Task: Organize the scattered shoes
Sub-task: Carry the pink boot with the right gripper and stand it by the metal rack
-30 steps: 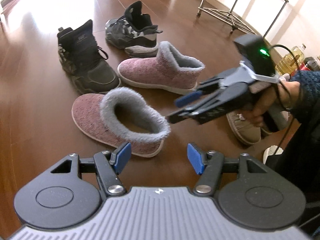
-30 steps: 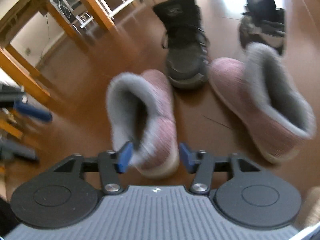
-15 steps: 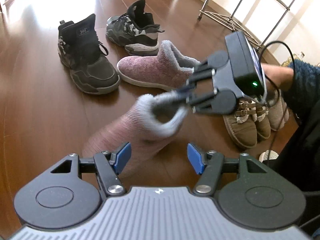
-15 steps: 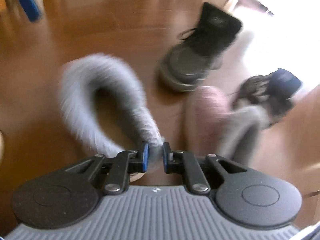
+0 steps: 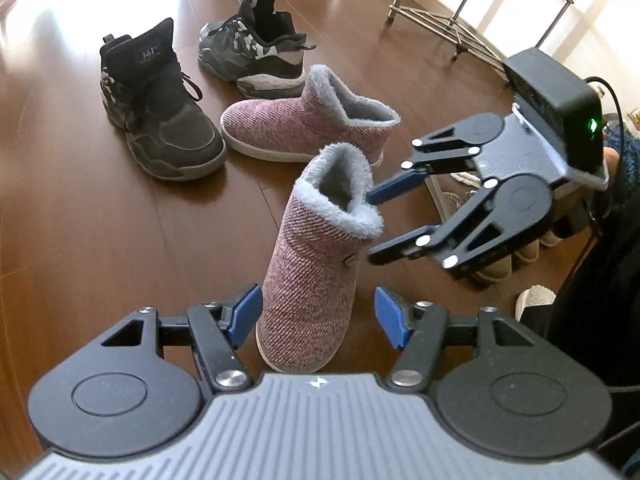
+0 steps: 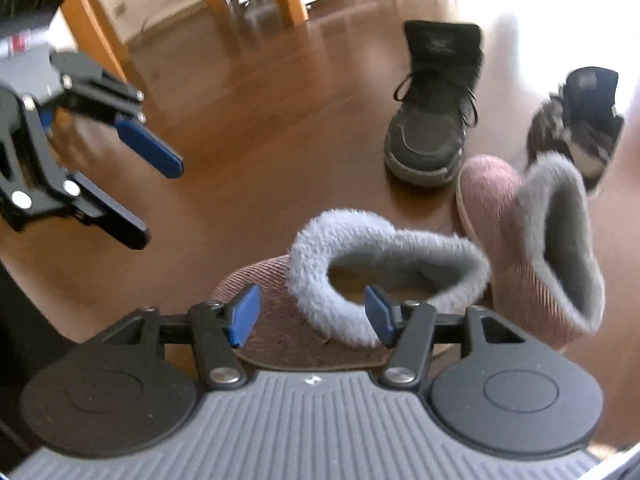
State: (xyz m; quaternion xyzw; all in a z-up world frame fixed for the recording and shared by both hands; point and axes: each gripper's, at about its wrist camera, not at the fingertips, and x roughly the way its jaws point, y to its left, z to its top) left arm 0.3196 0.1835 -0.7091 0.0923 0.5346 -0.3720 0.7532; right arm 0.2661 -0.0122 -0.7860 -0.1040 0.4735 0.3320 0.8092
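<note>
Released pink slipper (image 5: 320, 264) between right tool's (image 5: 374, 226) spread fingers

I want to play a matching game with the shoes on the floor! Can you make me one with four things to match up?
Things:
1. near pink slipper boot
2. far pink slipper boot
3. black high-top sneaker
4. right gripper

Clues:
A. open, one finger inside a furry cuff
B. toe points at the left gripper
C. lies between a camo sneaker and the other slipper boot
D. has laces, stands farthest left in the left wrist view

Pairs: 1-B, 2-C, 3-D, 4-A
</note>
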